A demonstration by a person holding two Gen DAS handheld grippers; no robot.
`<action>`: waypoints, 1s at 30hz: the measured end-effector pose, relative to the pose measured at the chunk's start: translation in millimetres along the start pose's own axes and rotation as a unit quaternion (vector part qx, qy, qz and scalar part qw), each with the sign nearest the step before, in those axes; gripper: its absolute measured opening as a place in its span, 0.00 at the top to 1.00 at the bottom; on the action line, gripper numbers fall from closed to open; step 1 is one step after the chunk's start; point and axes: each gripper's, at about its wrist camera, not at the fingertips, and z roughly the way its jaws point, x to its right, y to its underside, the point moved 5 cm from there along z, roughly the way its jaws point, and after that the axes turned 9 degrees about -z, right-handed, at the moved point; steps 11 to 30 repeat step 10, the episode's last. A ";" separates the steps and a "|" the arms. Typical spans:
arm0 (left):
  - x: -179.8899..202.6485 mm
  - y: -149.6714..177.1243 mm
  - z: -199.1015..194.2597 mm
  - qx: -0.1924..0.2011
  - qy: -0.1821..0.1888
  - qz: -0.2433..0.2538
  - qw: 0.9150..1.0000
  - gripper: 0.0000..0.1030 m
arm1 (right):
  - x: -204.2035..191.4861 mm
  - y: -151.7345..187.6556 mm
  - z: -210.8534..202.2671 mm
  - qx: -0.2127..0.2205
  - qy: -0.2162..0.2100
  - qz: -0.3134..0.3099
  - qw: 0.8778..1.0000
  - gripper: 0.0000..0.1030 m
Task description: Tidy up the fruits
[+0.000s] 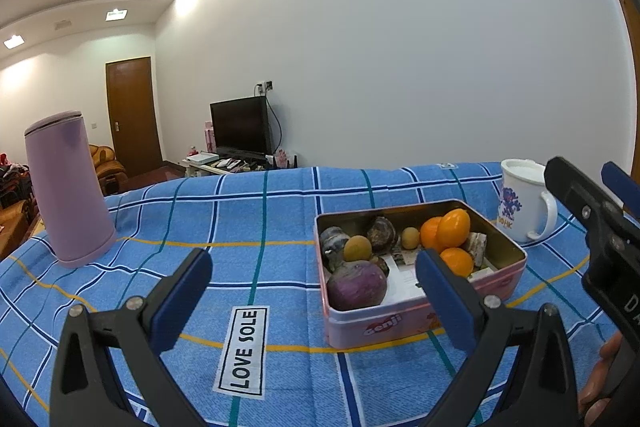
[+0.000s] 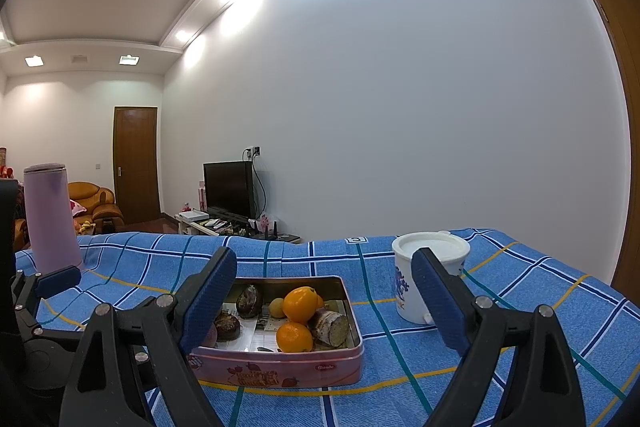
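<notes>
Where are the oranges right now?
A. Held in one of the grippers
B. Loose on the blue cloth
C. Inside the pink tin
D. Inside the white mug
C: the oranges lie inside the open pink tin with the other produce, while the white mug beside it has a lid on and both grippers stand open and empty.

The left claw (image 1: 316, 297) hangs with its two blue-padded fingers (image 1: 182, 301) spread wide, nothing between them, tipped slightly downward. The right claw (image 2: 324, 301) is likewise spread wide and empty, held close to level. In the left wrist view the right claw's black body shows at the right edge, with a person's fingers (image 1: 604, 375) wrapped on its handle.
</notes>
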 end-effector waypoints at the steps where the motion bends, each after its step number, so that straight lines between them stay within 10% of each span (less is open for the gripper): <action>1: -0.5 0.0 0.2 -0.001 0.000 0.000 1.000 0.00 | 0.2 0.0 -0.2 0.000 0.000 0.000 1.000 0.12; 30: -0.5 0.4 2.3 -0.005 0.009 -0.003 1.000 0.00 | 2.0 1.6 3.4 -0.005 0.001 0.001 1.000 0.12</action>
